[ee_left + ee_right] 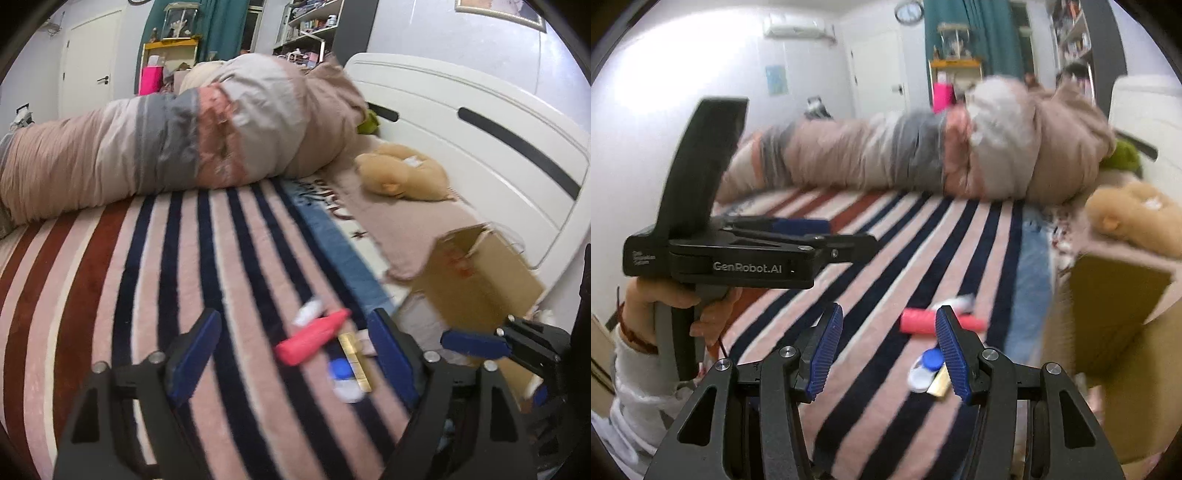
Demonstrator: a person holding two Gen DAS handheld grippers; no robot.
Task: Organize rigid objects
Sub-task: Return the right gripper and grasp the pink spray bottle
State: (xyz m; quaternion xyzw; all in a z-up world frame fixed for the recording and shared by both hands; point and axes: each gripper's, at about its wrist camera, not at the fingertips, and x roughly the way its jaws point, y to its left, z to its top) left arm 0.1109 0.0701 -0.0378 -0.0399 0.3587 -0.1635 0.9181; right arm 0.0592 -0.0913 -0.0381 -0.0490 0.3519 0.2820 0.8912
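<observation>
Both grippers (295, 354) (892, 350) hanging released, empty, over pink tube (314, 338); blur possibly hiding spacing. Risk: both reaching together, colliding, scattering gold stick (356, 360) off striped blanket (110, 295).

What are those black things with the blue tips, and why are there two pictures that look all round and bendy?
They are two grabbing tools, each held in a person's hand like a big pair of tongs. Each tool carries a small round-eyed camera, so each picture looks out along its own two blue fingers. One picture comes from the left gripper, the other from the right gripper. In the right one you can also see the left tool from the side, with the hand squeezing its handle. Both tools are open and hold nothing. On the striped blanket lie a pink tube, a gold bar, a blue-and-white case and a small white thing. A cardboard box stands close by.
</observation>
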